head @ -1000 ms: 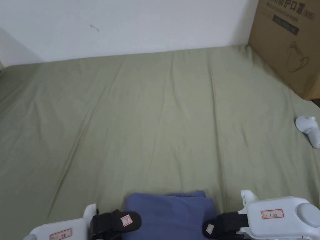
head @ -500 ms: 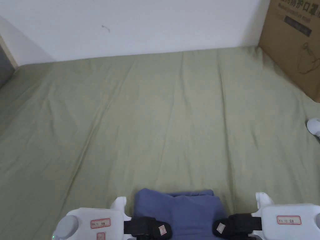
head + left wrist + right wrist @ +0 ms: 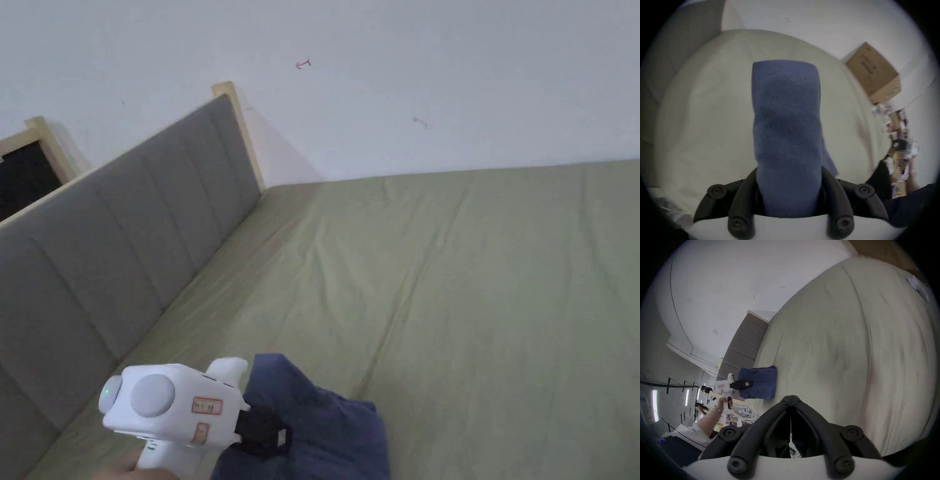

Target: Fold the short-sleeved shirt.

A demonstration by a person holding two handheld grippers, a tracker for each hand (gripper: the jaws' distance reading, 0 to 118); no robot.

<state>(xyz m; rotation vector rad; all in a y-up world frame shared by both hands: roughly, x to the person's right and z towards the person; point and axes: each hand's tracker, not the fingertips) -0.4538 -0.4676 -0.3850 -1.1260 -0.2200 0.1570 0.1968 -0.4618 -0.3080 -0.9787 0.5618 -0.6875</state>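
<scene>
One gripper has the load: the left gripper [image 3: 265, 434], a white pistol-shaped unit with black jaws, is clamped on the dark blue folded short-sleeved shirt [image 3: 325, 425], both jaws pressing on the bundle's near end as seen in the left gripper view [image 3: 786, 191]. The shirt [image 3: 786, 123] runs straight out from those jaws, long axis in line with the gripper, as a compact, thick rectangular stack with a rounded far edge; a thin loose layer peeks out along its right side. In the head view it sits at the near left part of the olive-green bed sheet [image 3: 475, 281], close to the grey padded headboard [image 3: 125, 250]; cannot tell whether its far end is resting on the sheet or lifted clear. The right gripper [image 3: 791, 400] is well apart from the shirt [image 3: 760, 382], its jaws closed tip to tip on nothing, with the bundle lying ahead and to its left. Judgement: folding looks essentially done, and whatever placement remains is the left gripper's job, since it is the one in contact. Risk: a one-ended hold on a stacked bundle could let the layers slide or the loose flap open. A brown cardboard box [image 3: 873, 74] stands at the far side of the bed, well clear.
</scene>
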